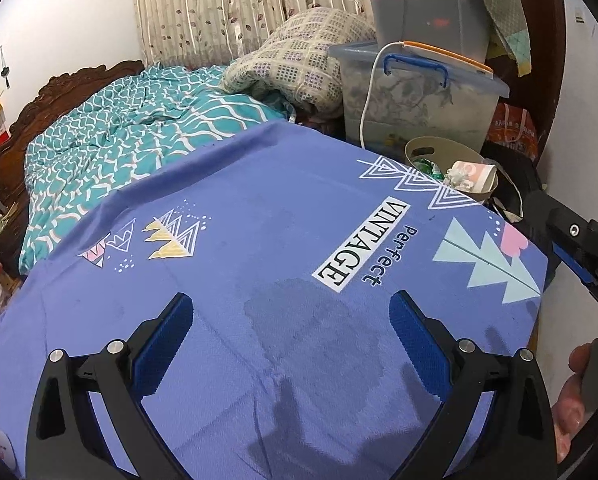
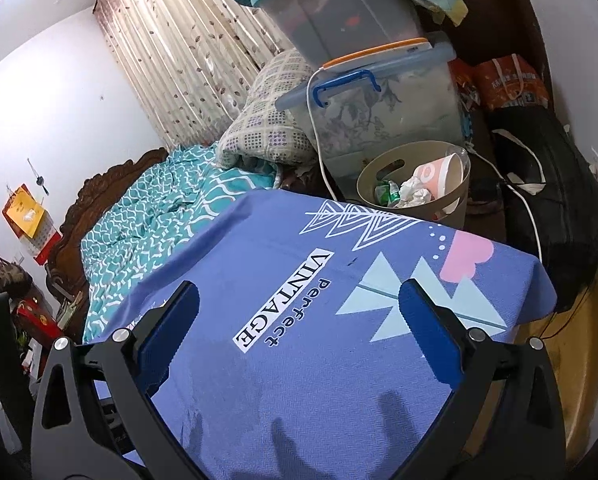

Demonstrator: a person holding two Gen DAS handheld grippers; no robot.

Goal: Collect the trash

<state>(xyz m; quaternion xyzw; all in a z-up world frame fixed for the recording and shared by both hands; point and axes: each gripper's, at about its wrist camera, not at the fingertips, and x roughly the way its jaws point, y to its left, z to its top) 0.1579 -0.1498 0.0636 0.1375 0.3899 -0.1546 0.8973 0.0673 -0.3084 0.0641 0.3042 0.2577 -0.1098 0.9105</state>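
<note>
The blue cloth point(image 1: 283, 240) with the "Perfect VINTAGE" print fills most of both views, draped flat, with a darker damp-looking patch low in the left wrist frame. Behind it, upper left, there's a teal patterned blanket point(image 1: 131, 128), and toward the upper right two stacked clear storage boxes point(image 1: 419, 92). Just past the cloth's far edge, right of center, sits the beige bin point(image 2: 455, 196), and the trash is already in there: a paper cup point(image 2: 439, 174), crumpled tissue point(image 2: 413, 192) and green wrappers point(image 2: 389, 194). The left gripper point(image 1: 291, 344) and right gripper point(image 2: 299, 328) both hover over the cloth with fingers spread wide, nothing between them.
</note>
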